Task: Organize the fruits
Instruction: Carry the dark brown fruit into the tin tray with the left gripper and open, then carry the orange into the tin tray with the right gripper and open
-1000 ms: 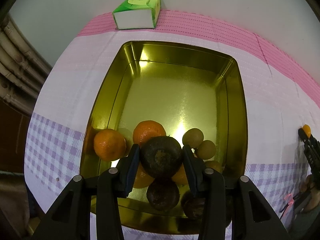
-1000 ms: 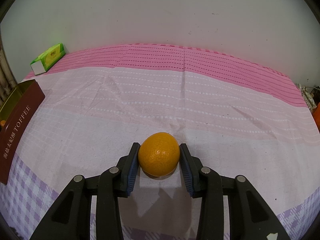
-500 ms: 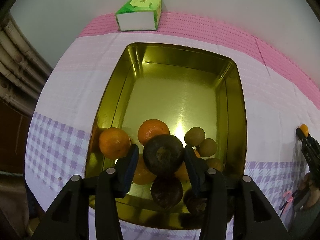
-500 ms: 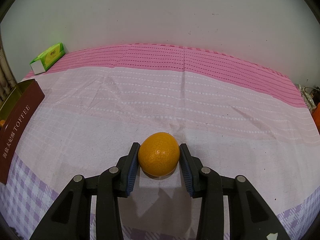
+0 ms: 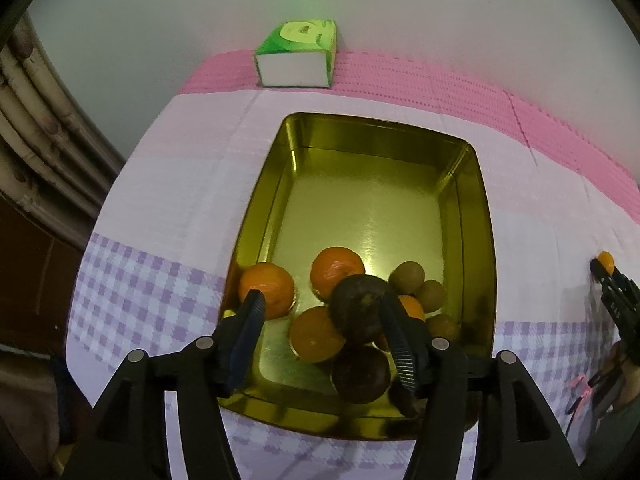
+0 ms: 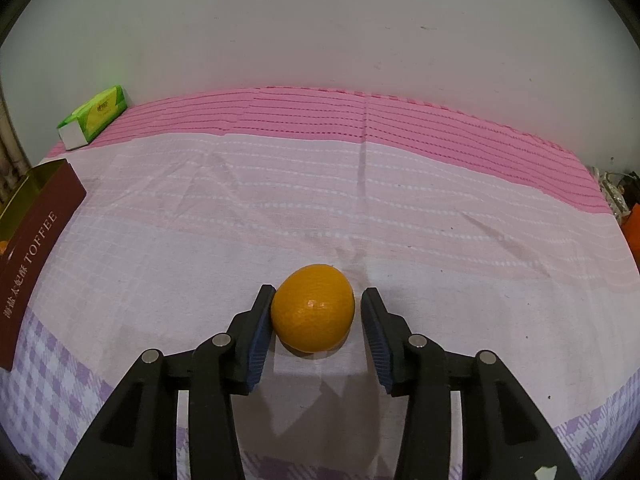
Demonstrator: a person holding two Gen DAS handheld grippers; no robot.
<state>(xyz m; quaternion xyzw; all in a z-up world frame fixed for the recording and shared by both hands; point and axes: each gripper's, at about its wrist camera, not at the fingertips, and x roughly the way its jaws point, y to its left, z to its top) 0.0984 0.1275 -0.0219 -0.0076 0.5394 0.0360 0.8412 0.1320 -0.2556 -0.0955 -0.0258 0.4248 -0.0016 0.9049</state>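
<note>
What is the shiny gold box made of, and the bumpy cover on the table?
The gold box looks like thin metal, probably a tin: its glossy inside mirrors the light and the fruit. The table cover looks like woven cloth, matte, with creases and stitched lines across it.

My left claw (image 5: 322,334), jaws just opening, hangs over the gold tin (image 5: 486,240). Dark fruit (image 5: 358,308) lies free w/ oranges (image 5: 267,289) & small brown fruit (image 5: 406,277) inside. Green tissue box (image 5: 298,53) sits at bench's far edge.
</note>
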